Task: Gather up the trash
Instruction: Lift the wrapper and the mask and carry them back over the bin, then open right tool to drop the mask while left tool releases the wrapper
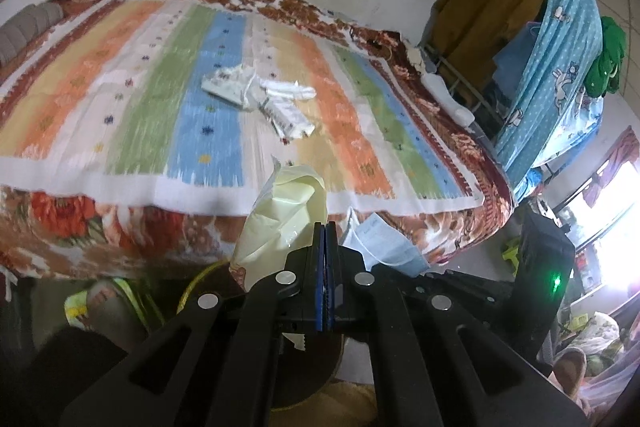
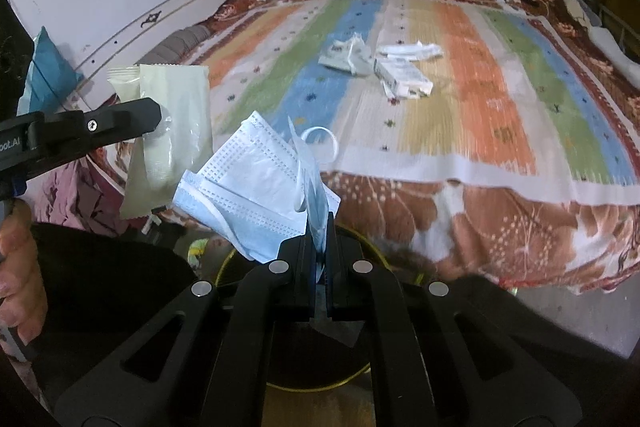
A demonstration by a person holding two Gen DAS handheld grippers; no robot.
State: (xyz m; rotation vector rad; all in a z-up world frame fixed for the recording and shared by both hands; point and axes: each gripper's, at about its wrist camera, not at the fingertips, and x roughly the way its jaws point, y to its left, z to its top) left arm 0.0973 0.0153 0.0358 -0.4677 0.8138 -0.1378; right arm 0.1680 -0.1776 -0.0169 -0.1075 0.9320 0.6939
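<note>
My left gripper (image 1: pixel 325 227) is shut on a pale yellow plastic wrapper (image 1: pixel 282 215), held above a dark bin with a yellow rim (image 1: pixel 192 287). The wrapper also shows in the right wrist view (image 2: pixel 168 131), under the left gripper's finger (image 2: pixel 120 123). My right gripper (image 2: pixel 318 223) is shut on a light blue face mask (image 2: pixel 256 187), held over the same bin (image 2: pixel 352 251). The mask also shows in the left wrist view (image 1: pixel 384 243). More white paper trash (image 1: pixel 260 99) lies mid-bed on the striped blanket (image 1: pixel 160 99), also in the right wrist view (image 2: pixel 384 67).
The bed's floral edge (image 2: pixel 500 227) is just beyond the bin. A rack with clothes and a blue cloth (image 1: pixel 560 47) stands at the bed's right. A foot in a sandal (image 1: pixel 104 303) is on the floor at left. Clutter lies by a bright window (image 1: pixel 612 227).
</note>
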